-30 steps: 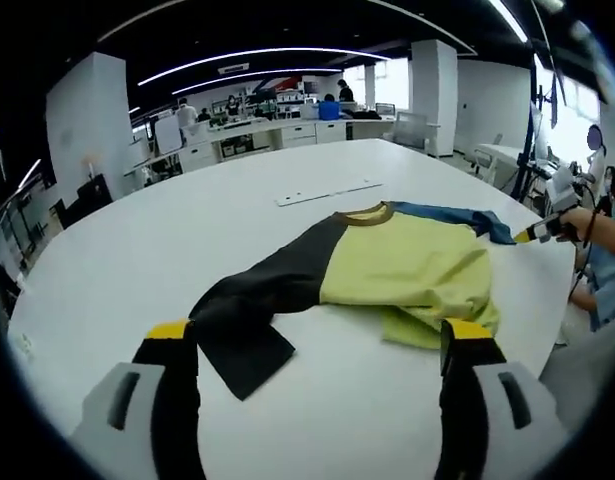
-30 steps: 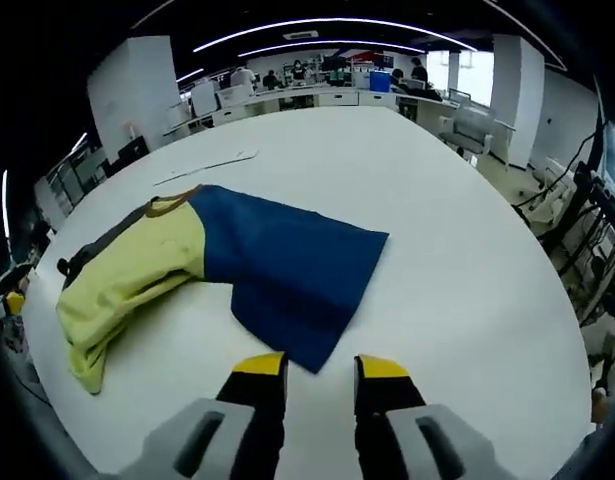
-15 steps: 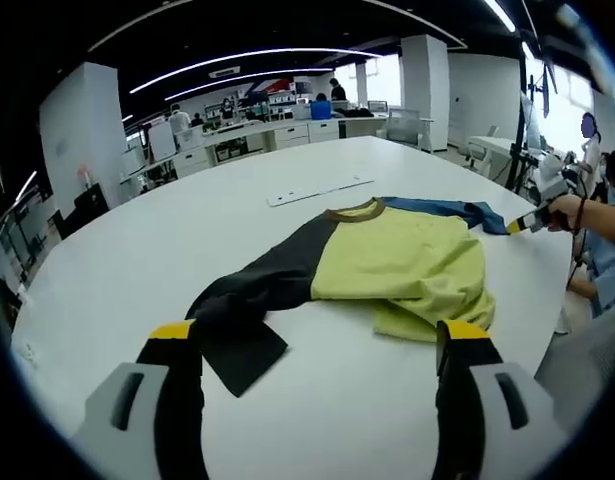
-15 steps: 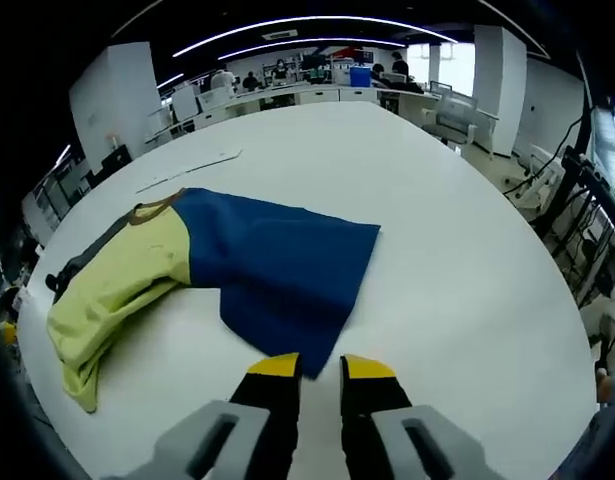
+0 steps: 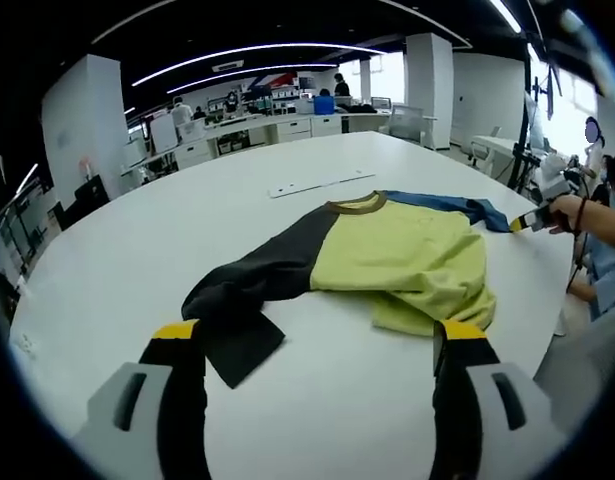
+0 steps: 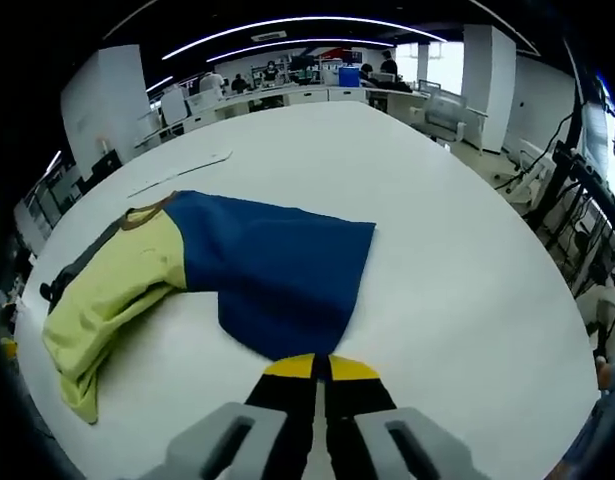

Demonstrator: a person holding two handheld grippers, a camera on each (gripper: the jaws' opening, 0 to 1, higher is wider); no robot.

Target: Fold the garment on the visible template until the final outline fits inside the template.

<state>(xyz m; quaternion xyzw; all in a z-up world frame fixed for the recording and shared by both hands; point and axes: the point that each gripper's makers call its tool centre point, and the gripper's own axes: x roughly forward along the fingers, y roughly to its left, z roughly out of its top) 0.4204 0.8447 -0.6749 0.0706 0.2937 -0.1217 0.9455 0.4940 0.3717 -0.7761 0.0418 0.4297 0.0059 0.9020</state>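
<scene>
A T-shirt lies on the white table [image 5: 107,270]: yellow-green body [image 5: 407,260], black sleeve [image 5: 237,300], blue sleeve [image 5: 442,206], tan collar [image 5: 355,205]. Its lower body is bunched and folded. My left gripper [image 5: 317,335] hovers open in front of it, one jaw near the black sleeve's cuff, the other by the folded hem. In the right gripper view the blue sleeve [image 6: 282,270] spreads flat toward me, and my right gripper [image 6: 321,367] is shut on its near cuff edge. That gripper [image 5: 532,220], held by a hand, also appears at the blue sleeve's end in the left gripper view.
A thin white strip [image 5: 322,183] lies on the table beyond the collar, also visible as the strip [image 6: 182,172]. The table's rounded edge [image 6: 547,330] runs to the right. Desks and people stand far behind. A person's arm [image 5: 597,215] is at the table's right side.
My right gripper moved forward to the blue sleeve's cuff and its jaws went from slightly apart to shut on it. The left gripper stayed open, barely shifting.
</scene>
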